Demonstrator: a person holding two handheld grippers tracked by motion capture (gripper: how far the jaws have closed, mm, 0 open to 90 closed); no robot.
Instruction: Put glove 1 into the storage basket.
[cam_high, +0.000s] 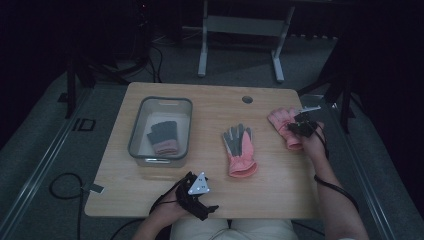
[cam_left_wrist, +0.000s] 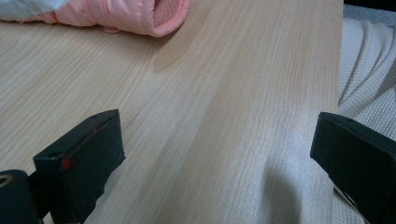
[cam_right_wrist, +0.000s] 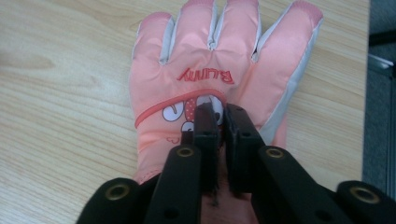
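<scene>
Right claw (cam_right_wrist: 217, 116) clamped on pink glove (cam_right_wrist: 219, 74), fingers pointing away along claw axis; left claw (cam_left_wrist: 215, 154) apart, resting near bench (cam_high: 165, 195) edge.

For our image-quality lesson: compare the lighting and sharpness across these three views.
High view: dim and soft, its surroundings nearly black, and the glove in the bin reads murky. Left gripper view: bright, with crisp wood grain on the table and a soft shadow beside the pink cuff. Right gripper view: evenly lit, and the lettering on the pink glove is readable.
</scene>
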